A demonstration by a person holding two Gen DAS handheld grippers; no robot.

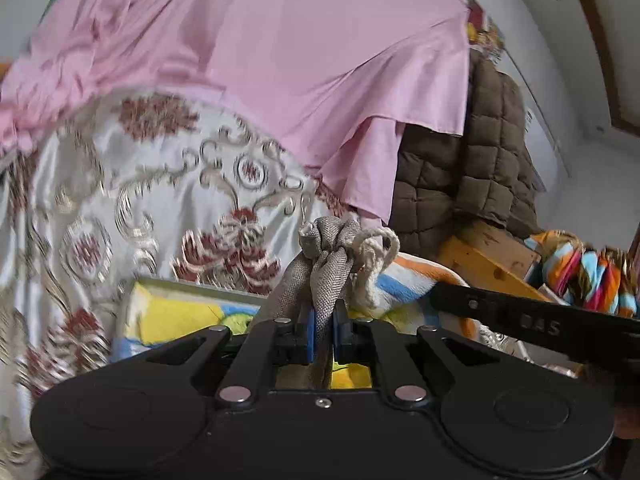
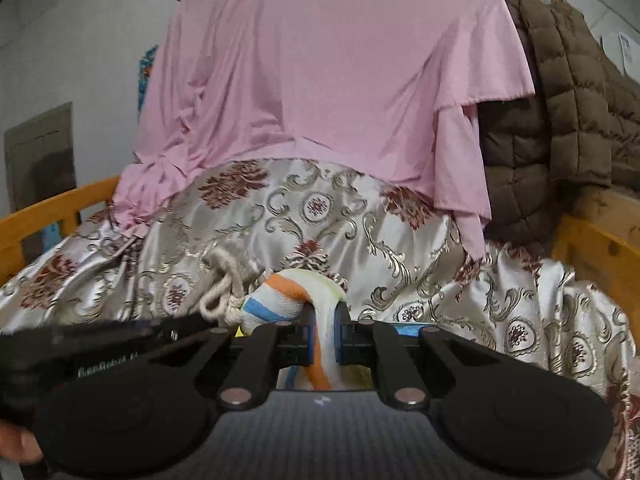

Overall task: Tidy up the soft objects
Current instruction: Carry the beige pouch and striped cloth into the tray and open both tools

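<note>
In the left wrist view my left gripper (image 1: 325,330) is shut on the gathered neck of a grey woven drawstring bag (image 1: 328,248), whose white cord (image 1: 374,264) loops off to the right. A striped towel (image 1: 404,284), white with orange and blue bands, lies just behind the bag. In the right wrist view my right gripper (image 2: 325,336) is shut on that striped towel (image 2: 292,292), a fold of it running down between the blue pads. The left gripper (image 2: 100,344) shows as a dark bar at the lower left, with the white cord (image 2: 220,292) beside it.
A pink sheet (image 2: 320,80) drapes over a pile on a cream satin bedspread with red flowers (image 2: 440,280). A brown quilted jacket (image 2: 560,120) hangs at the right. A wooden bed rail (image 2: 52,208) borders the bed. A twisted multicoloured cloth (image 1: 592,276) lies at the right.
</note>
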